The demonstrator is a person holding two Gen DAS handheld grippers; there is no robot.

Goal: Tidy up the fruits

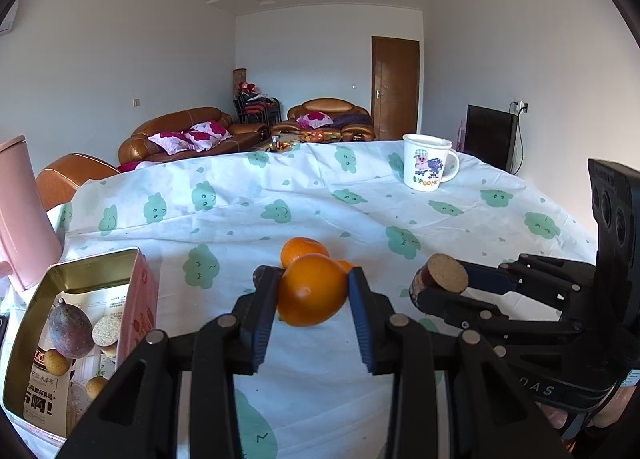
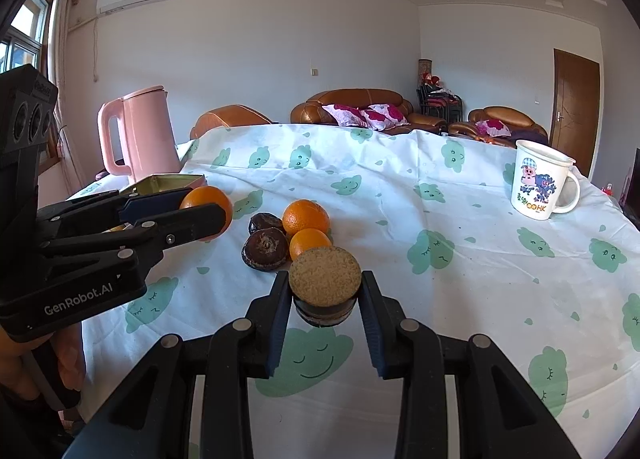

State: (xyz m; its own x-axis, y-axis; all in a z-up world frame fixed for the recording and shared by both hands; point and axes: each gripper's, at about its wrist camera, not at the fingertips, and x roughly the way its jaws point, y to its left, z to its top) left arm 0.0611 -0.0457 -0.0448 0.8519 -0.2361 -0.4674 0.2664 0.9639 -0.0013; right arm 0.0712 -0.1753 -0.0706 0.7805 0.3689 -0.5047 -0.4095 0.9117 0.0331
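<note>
Fruits lie in three places, read from the left: inside an open metal tin (image 1: 72, 279) left of the left gripper's jaws rest a dull purple, egg-shaped passion fruit (image 1: 70, 333), a cut half showing a grainy tan face and a few small tan round fruits; a pink kettle (image 1: 22, 215), smooth and tall, stands behind the tin. The left gripper (image 1: 314, 295) has its jaws drawn in tight on a glossy orange (image 1: 310, 295), blue ribbed pads pressing both sides and lifting it clear of the cloth. Just beyond those jaws on the table sit two more oranges (image 2: 306, 217), pebbled and round, touching each other, with two dark brown wrinkled fruits (image 2: 265, 249) right beside them on the left. The right gripper (image 2: 324, 291) is closed on a halved passion fruit (image 2: 325, 277), its dark rind between the pads and its flat, grainy tan cut face turned up toward the camera. Under all of it spreads a creased white tablecloth (image 2: 460, 299) printed with green smiling clouds. Far right of the right jaws, well apart, a white cartoon-printed mug (image 2: 538, 183) stands upright.
</note>
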